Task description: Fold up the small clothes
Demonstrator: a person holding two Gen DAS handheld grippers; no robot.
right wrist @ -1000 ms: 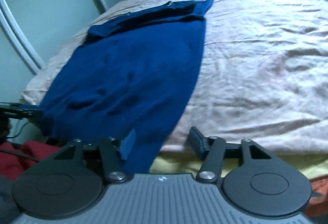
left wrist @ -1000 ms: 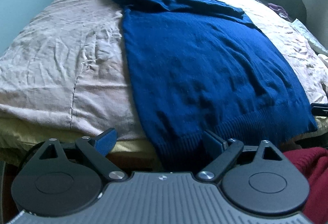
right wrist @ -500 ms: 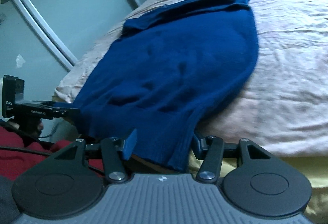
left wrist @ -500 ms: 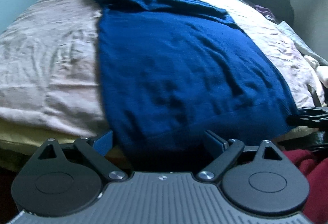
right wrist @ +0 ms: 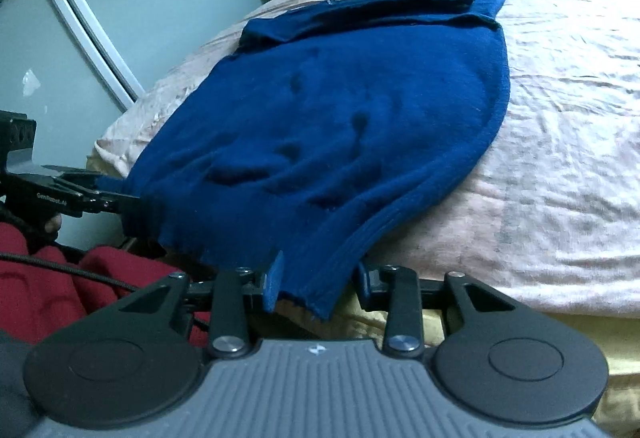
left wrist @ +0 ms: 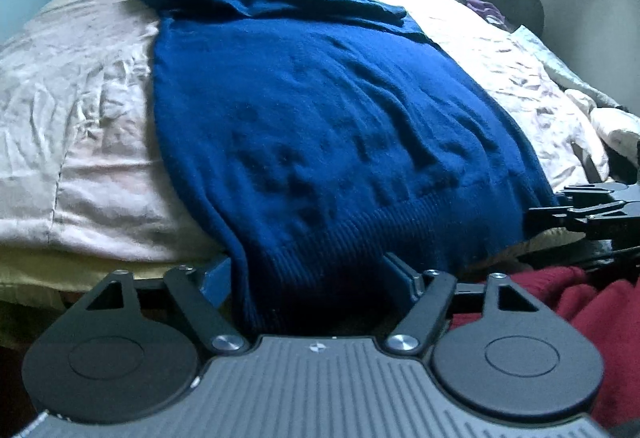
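Dark blue knitted sweater (left wrist: 320,125) flat on pink wrinkled bedsheet (left wrist: 80,125). Since a second ago, left gripper (left wrist: 312,274) and right gripper (right wrist: 318,278) moved onto hem corners, both spread, not yet pinching. Ready for grasping, probably.

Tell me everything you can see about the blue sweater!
The blue sweater looks like soft dark-blue knit with a ribbed hem. It lies flat on the wrinkled pinkish bedcover, its sleeves folded across the far end, its hem drooping over the near bed edge. One hem corner sits between the open fingers of the left tool, the other corner between those of the right tool.
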